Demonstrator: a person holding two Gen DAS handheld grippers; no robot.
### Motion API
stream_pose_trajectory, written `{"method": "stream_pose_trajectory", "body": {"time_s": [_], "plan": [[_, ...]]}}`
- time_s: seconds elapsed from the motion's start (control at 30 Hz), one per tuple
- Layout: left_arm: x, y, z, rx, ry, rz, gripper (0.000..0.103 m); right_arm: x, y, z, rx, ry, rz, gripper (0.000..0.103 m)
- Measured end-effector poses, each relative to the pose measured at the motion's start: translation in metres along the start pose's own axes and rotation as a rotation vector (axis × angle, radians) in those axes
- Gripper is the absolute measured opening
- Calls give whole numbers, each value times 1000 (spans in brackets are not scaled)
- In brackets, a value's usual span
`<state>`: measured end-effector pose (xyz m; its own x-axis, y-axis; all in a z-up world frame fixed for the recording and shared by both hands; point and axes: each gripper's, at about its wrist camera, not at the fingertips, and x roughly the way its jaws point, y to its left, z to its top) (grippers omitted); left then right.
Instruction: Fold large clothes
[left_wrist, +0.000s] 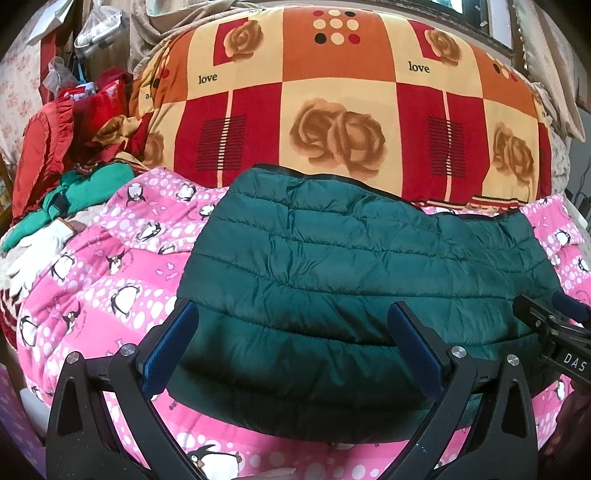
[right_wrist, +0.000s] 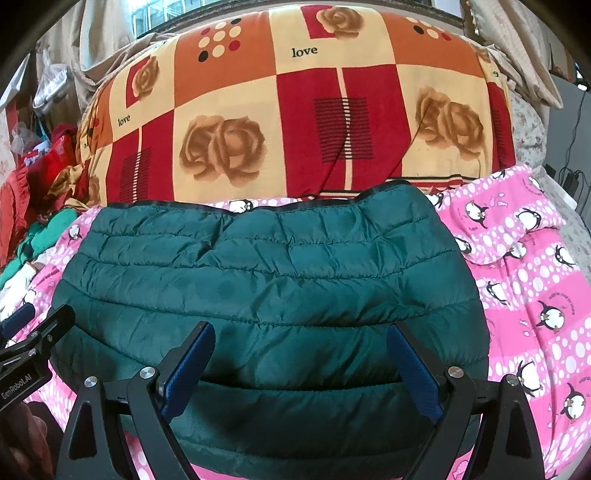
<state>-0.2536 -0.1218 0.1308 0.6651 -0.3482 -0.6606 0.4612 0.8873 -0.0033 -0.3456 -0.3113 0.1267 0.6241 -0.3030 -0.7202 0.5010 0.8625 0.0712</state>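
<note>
Judging from the compact green jacket (right_wrist: 269, 295) on the bed (right_wrist: 535, 295), folding seems nearly done; both my jaws stand wide open, holding nothing.

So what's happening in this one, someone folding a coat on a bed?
A person holds a gripper in each hand over a dark green quilted puffer jacket lying folded into a compact bundle on a pink penguin-print blanket. The left gripper and the right gripper are both open above the jacket's near edge, gripping nothing. A red and orange rose-patterned quilt sits behind.
</note>
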Motion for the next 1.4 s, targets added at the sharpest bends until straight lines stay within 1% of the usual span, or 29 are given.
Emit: {"method": "stream_pose_trajectory", "body": {"time_s": [0.77, 1.4], "plan": [[3, -1, 3, 1, -1, -1, 103, 8, -1, 2, -3, 5, 4, 92], [17, 8, 1, -4, 25, 15, 103, 12, 5, 6, -9, 3, 3, 92]]}}
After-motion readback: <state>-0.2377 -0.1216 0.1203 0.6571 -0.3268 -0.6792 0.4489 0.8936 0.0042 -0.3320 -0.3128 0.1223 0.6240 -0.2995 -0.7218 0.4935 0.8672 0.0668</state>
